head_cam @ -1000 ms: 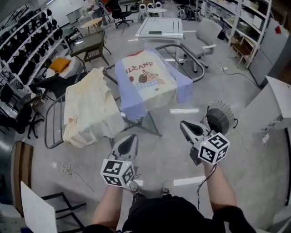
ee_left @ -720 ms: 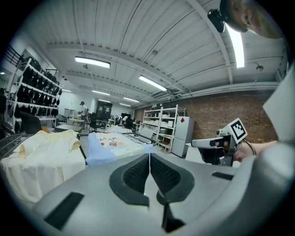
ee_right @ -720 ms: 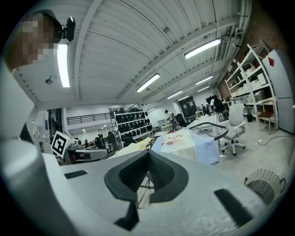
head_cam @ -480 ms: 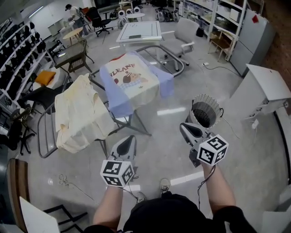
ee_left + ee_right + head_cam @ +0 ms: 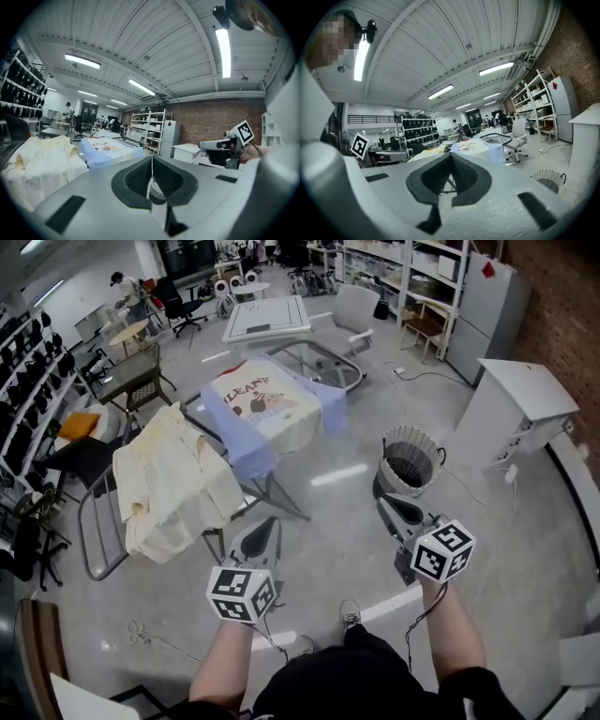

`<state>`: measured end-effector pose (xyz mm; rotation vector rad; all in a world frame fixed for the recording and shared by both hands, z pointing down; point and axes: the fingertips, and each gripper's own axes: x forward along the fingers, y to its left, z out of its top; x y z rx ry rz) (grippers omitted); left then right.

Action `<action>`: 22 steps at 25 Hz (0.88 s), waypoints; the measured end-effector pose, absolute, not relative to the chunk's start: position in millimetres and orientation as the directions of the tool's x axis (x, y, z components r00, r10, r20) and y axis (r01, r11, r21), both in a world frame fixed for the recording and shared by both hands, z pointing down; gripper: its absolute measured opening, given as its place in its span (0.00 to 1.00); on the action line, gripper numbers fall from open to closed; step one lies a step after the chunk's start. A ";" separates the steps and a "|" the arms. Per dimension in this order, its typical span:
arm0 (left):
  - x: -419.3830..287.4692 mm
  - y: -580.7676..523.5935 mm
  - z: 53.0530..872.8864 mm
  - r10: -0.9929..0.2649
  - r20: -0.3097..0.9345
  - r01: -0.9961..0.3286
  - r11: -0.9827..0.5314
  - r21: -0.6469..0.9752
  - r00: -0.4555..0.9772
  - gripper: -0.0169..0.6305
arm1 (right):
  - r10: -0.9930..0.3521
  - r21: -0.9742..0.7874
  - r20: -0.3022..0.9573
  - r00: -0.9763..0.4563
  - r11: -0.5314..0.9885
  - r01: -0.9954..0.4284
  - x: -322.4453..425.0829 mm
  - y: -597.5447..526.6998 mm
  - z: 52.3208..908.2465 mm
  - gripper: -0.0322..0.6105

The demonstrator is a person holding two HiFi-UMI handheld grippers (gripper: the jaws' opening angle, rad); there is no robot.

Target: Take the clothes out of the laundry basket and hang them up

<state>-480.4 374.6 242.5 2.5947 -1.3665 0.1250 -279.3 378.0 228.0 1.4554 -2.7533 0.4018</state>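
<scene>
- Head view: the left tongs and right tongs are held out side by side in the lower middle of the frame, both pinched together with nothing in them.
- The laundry basket stands on the floor right of centre, just beyond the right tongs' tip. Its inside is dark, so I cannot tell whether any garment is left in it.
- At upper left, a cream shirt and a printed T-shirt are already draped over a drying rack.
- Left gripper view: its jaws meet in a thin line at lower centre, empty. The draped clothes sit at left and the other tongs at right.
- Right gripper view: its jaws are likewise closed on nothing. The basket shows at lower right and the rack with its clothes at centre.
- Handling, as a judgement: any clothes in the basket would be light, soft and limp. They would sag and bunch rather than keep their shape.
- A pinch on a thick fold at the collar or a shoulder seam should hold best, one pair of tongs per shoulder to spread the cloth over a rail.
- The basket looks light and could tip or slide if a garment snags on it.
</scene>
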 end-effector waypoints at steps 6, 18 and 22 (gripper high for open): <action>-494.3 398.6 233.4 -0.788 0.155 -0.803 -0.582 0.131 0.596 0.04 | -0.832 -0.208 0.109 -0.545 0.517 -0.831 -293.5 410.3 221.7 0.06; -509.5 411.8 231.5 -0.788 0.155 -0.803 -0.583 0.120 0.596 0.04 | -0.834 -0.195 0.112 -0.540 0.514 -0.835 -306.7 424.9 221.8 0.06; -513.5 409.7 233.5 -0.791 0.151 -0.805 -0.579 0.126 0.593 0.04 | -0.832 -0.187 0.118 -0.542 0.517 -0.835 -310.3 423.4 222.7 0.06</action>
